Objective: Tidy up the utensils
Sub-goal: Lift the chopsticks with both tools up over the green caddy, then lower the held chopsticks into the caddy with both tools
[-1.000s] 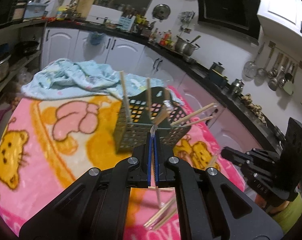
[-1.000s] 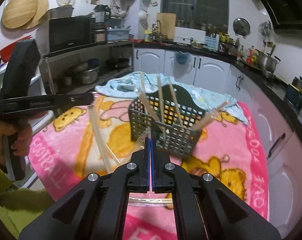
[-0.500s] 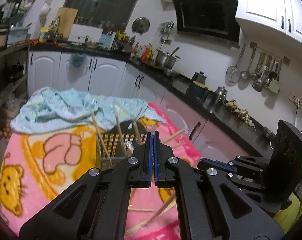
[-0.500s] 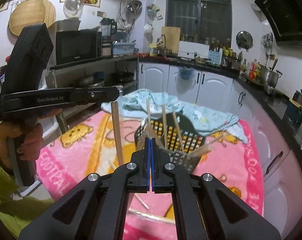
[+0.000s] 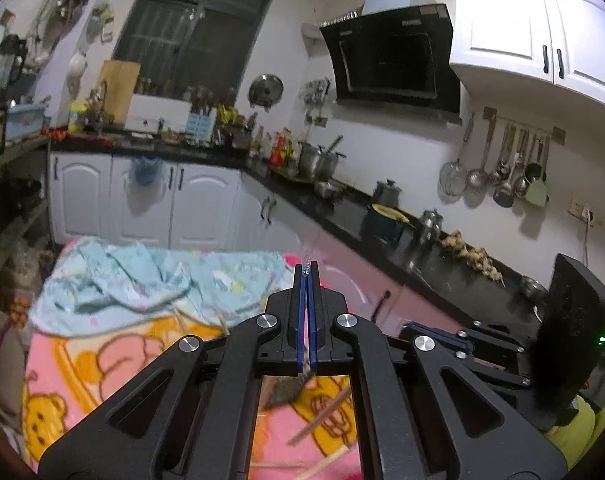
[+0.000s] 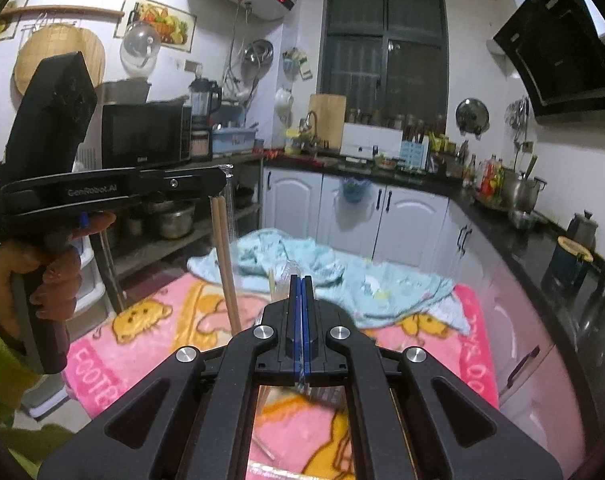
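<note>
**Task items.** A pair of chopsticks (image 6: 224,256) hangs nearly upright from the tip of the left hand-held gripper (image 6: 221,171), clear of the tabletop. It shows at the left of the right wrist view. A clear film sleeve is visible around the top end at the jaws. The lower ends drop out of sight behind the right hand-held gripper (image 6: 301,280).

**Left hand-held gripper.** The jaws are closed tight on the top end of the pair. In its own view a strip of clear film sticks out beyond the blue pads. A hand (image 6: 42,264) grips its handle at the left edge.

**Right hand-held gripper.** The jaws are closed, blue pads together. A scrap of clear film shows near the tip. Whether it is pinched cannot be told.

**Below the hand-held grippers.** A corner of a dark mesh basket (image 5: 282,394) shows through the gap in the left frame, blurred. Loose chopsticks (image 5: 322,416) lie on the pink cartoon blanket (image 5: 102,360) just right of it. The blanket covers the tabletop.

**Far side.** A crumpled light blue cloth (image 5: 142,280) lies across the far edge of the blanket.

**Surroundings.** White cabinets (image 5: 198,204) and a black kitchen counter (image 5: 382,232) run behind and to the right.
</note>
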Tool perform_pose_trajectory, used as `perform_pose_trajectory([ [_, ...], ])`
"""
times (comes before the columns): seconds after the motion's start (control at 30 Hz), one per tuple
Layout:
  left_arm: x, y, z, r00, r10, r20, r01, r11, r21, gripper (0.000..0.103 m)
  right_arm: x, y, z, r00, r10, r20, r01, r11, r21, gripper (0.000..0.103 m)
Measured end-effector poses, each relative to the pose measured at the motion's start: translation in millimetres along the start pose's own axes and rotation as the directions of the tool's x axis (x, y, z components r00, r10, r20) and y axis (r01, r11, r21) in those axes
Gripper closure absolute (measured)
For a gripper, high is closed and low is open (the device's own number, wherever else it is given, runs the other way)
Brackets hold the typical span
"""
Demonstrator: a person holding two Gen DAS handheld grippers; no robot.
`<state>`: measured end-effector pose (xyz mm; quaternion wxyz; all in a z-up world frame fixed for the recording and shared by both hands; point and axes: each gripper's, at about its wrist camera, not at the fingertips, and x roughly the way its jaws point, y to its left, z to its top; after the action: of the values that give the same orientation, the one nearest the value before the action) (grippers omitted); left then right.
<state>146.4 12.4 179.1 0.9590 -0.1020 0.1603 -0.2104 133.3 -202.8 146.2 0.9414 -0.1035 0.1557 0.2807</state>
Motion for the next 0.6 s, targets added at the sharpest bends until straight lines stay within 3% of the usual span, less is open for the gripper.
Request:
perform_pose_trajectory([
  [0.33,-5,-6,46,0.996,0.025,0.083,-0.028,0.999,0.032,0.103,-9,-5,47,0.994,-0.015,0.105,0.017,1.0,-0.015,0.102],
  [0.6,7,7,63,0.992,0.079,0.103,-0.081,0.997,0.019,0.103,3,-24,81,0.988,-0.064,0.14,0.065,0.998,-0.002,0.102],
])
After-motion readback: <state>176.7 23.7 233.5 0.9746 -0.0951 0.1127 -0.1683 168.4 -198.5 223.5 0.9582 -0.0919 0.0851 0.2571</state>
